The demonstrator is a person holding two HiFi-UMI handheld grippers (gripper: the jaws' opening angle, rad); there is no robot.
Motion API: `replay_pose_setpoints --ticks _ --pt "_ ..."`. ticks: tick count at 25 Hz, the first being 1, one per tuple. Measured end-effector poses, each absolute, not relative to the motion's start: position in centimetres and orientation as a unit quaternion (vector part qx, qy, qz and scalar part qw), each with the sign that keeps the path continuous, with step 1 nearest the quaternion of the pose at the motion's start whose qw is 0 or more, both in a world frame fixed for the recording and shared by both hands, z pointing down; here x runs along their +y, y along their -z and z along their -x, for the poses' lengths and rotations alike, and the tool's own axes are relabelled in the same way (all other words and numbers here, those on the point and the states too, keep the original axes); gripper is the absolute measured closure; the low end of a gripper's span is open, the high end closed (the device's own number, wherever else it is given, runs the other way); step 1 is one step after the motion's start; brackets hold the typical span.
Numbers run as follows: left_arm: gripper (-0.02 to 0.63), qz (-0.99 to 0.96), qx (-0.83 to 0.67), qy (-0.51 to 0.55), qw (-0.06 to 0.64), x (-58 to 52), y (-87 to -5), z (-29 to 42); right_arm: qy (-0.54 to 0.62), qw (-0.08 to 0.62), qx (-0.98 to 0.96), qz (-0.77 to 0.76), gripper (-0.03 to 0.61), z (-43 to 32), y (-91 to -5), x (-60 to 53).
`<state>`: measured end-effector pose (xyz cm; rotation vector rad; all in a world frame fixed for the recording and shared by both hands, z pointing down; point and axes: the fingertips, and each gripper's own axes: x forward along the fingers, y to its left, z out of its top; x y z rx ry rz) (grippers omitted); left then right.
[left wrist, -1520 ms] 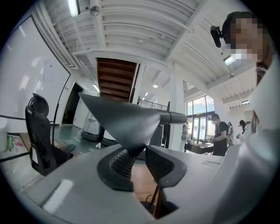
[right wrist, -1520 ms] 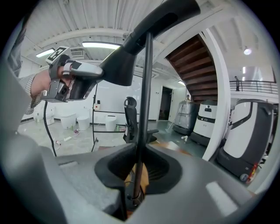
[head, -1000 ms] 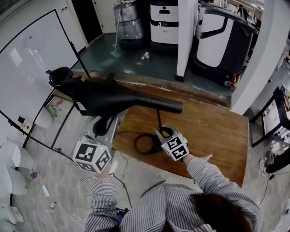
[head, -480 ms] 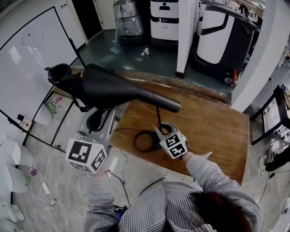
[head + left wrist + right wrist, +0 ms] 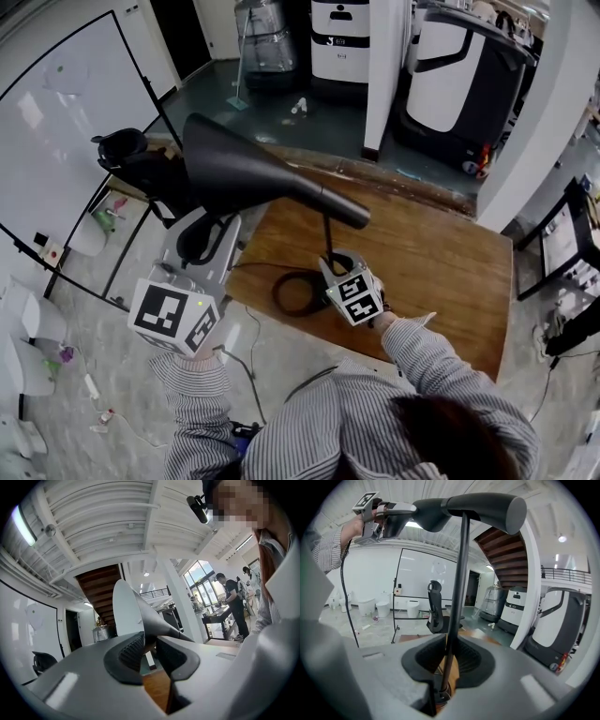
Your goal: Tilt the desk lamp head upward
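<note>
I am gripping the desk lamp at two places. My left gripper (image 5: 202, 242) is closing its jaws on the flared end of the lamp head (image 5: 253, 173); in the left gripper view the ribbed pads (image 5: 132, 652) are pressing on the lower edge of the cone (image 5: 136, 616). My right gripper (image 5: 339, 264) is clamping the thin black stem (image 5: 327, 234) low down, just above the ring-shaped base (image 5: 295, 293). In the right gripper view the stem (image 5: 459, 588) is running straight up from between the jaws to the head (image 5: 478, 506).

The lamp is standing near the left edge of the wooden table (image 5: 431, 272). The head is sitting on top of the stem, with its narrow end over the table and its wide mouth reaching out past the table's left edge.
</note>
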<state>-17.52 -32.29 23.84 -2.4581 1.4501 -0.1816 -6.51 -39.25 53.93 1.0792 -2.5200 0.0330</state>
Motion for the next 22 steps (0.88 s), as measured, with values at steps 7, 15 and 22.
replay_pose_setpoints --ticks 7,15,22 --pt "0.534 0.85 0.504 0.064 0.139 -32.54 -23.58 17.75 -0.018 0.202 -0.892 -0.404 0.525 6.7 -53.88 -39.27" --pt "0.532 0.847 0.511 0.051 0.141 -32.56 -23.69 17.99 -0.028 0.205 -0.892 -0.401 0.525 6.82 -54.03 -39.43" --pt "0.532 0.843 0.52 0.029 0.138 -32.21 -23.66 18.18 -0.028 0.211 -0.893 -0.397 0.525 6.95 -54.34 -39.34"
